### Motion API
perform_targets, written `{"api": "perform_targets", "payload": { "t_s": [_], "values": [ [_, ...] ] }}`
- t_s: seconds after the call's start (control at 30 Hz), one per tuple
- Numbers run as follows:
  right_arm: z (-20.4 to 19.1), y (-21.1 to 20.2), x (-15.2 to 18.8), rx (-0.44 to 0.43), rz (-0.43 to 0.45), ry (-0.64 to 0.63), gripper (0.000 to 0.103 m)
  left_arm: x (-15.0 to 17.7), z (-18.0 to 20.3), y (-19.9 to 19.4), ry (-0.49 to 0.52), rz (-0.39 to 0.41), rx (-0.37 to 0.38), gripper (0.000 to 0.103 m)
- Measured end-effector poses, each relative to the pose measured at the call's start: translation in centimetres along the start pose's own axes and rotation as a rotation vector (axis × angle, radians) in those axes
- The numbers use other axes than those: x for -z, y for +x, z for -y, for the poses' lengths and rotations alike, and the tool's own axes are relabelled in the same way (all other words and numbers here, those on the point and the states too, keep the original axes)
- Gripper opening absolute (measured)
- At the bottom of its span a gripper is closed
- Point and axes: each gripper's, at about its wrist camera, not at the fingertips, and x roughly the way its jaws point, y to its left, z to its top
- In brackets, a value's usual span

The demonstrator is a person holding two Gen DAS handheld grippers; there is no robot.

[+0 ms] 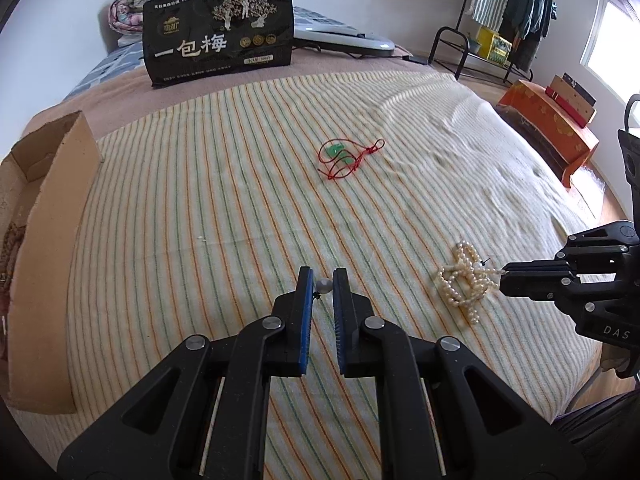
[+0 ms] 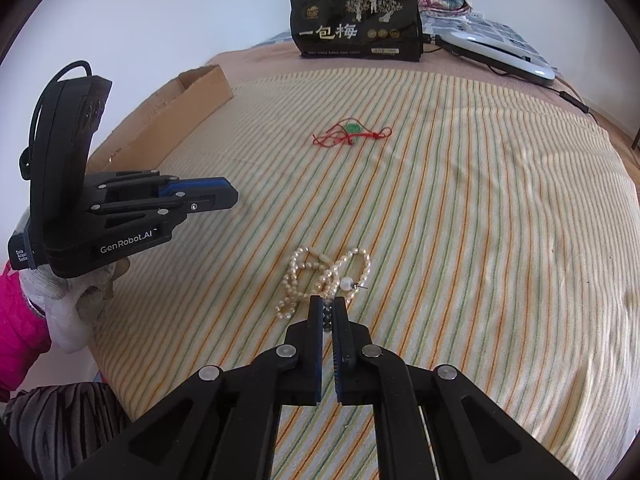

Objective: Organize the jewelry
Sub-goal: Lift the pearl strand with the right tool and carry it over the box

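The pearl necklace [image 2: 326, 278] lies heaped on the striped bed cover [image 2: 460, 220], stretching away from the right gripper [image 2: 328, 304], whose jaws are clenched on its near strand. The left gripper [image 1: 323, 280] pinches a single pearl earring [image 1: 323, 286]. A red-cord jade pendant [image 1: 346, 156] lies farther off; the cardboard box [image 1: 48, 248] waits left, bedroom beyond

The right gripper [image 2: 328, 304] has its fingers [image 2: 317, 312] clamped on the pearl necklace [image 2: 320, 276] lying on the striped blanket [image 2: 460, 220]
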Motion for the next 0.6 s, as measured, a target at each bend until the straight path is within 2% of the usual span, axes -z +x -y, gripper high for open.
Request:
{"api": "perform_targets", "payload": {
  "t_s": [0.6],
  "values": [
    [-1.8,-7.1,-3.9,0.003,0.174,-0.016,0.001,-1.2,-0.5,-6.9,-0.022,0.124,-0.003,0.008]
  ]
}}
